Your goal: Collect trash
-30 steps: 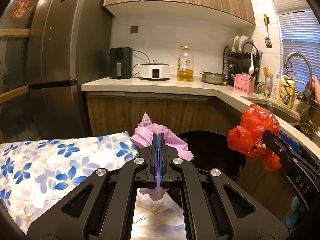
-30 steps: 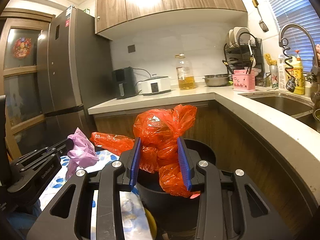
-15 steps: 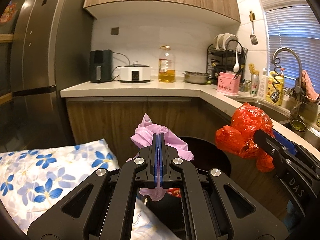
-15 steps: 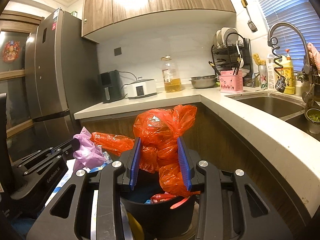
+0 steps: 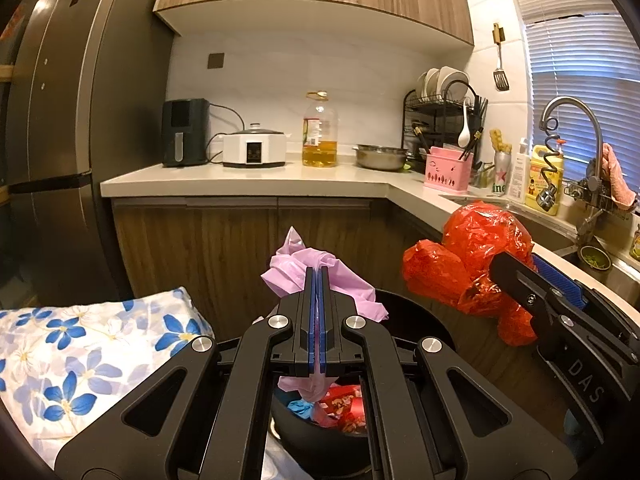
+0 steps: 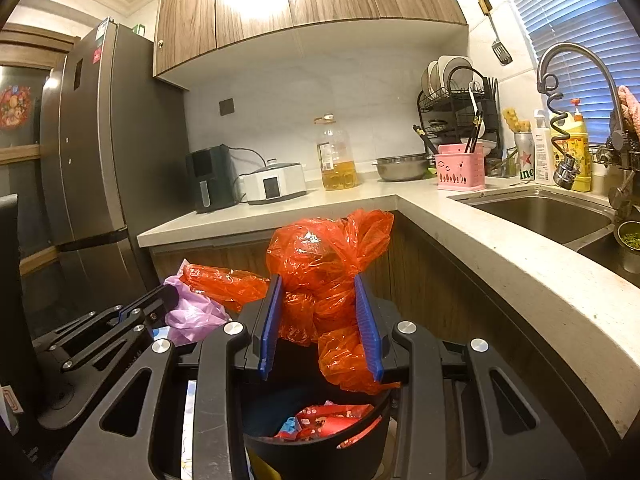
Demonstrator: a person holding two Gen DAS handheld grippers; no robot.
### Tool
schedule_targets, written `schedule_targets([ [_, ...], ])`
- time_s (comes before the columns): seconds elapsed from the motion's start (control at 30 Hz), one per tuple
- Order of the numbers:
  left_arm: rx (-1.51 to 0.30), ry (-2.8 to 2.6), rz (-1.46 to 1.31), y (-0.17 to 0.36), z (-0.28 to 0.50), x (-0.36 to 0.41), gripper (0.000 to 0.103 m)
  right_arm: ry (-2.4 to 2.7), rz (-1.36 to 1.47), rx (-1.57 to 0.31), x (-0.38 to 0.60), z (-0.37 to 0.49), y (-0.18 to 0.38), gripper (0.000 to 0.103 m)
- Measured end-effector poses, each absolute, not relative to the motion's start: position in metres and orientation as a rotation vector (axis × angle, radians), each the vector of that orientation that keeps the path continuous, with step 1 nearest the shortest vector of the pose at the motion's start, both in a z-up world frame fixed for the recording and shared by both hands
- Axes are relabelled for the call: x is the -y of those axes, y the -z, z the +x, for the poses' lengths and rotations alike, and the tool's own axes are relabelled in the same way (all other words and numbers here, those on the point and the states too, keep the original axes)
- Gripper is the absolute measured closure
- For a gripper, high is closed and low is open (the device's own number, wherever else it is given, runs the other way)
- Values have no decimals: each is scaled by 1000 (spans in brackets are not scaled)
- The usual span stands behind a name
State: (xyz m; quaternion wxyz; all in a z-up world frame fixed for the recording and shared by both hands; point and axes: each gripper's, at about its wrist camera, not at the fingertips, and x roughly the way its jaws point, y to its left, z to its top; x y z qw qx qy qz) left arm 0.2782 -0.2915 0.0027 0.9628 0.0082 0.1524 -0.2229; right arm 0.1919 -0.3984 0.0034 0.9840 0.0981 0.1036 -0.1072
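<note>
The left tongs [image 5: 318,280] are clenched tight on a crumpled pink plastic bag [image 5: 296,268], which bunches above the blue pads and hangs in a short tail below them. The right tongs [image 6: 318,312] grasp a crinkled orange-red plastic bag [image 6: 320,256] between their blue pads, the jaws part-way apart with the bag filling the gap; one loose lobe of it sticks out to the left. Both bags hang over a round black bin [image 6: 320,448] that sits low in front of the cabinets. Inside the bin lie red and blue wrappers [image 6: 320,420], though what they are is hard to make out. To the left of the bin is a white cloth with blue flowers [image 5: 80,352]. Behind runs a pale L-shaped kitchen desk [image 5: 248,180] carrying a dark air fryer [image 5: 185,132], a white cooker [image 5: 254,148], a bottle of oil [image 5: 320,132], a steel bowl [image 5: 380,157] and a pink utensil caddy [image 5: 448,170]. A tall grey fridge [image 5: 80,128] stands at the left, a sink [image 6: 544,212] with a curved tap at the right, and wooden cupboards overhead.
</note>
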Motion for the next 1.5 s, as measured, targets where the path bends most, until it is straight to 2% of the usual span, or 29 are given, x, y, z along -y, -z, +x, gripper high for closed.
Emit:
schedule_targets([
  [0.77, -307, 495, -44, 23, 311, 288, 103, 176, 222, -234, 409, 229, 9, 64],
  [0.97, -316, 530, -54, 27, 315, 286, 103, 163, 223, -241, 409, 235, 10, 60],
  [1.07, -329, 547, -49, 31, 317, 287, 102, 167, 227, -239, 411, 234, 10, 52],
  [1.17, -334, 544, -32, 34, 318, 289, 102, 179, 226, -234, 413, 231, 10, 51],
  [1.23, -348, 550, -31, 37, 319, 290, 98, 185, 231, -229, 414, 228, 9, 51],
  [1.3, -352, 552, -35, 39, 319, 290, 85, 195, 236, -222, 415, 224, 9, 49],
  [1.43, -354, 544, -35, 40, 318, 287, 70, 215, 244, -215, 417, 215, 8, 44],
  [1.5, -356, 541, -48, 40, 317, 282, 58, 218, 246, -218, 416, 211, 7, 41],
])
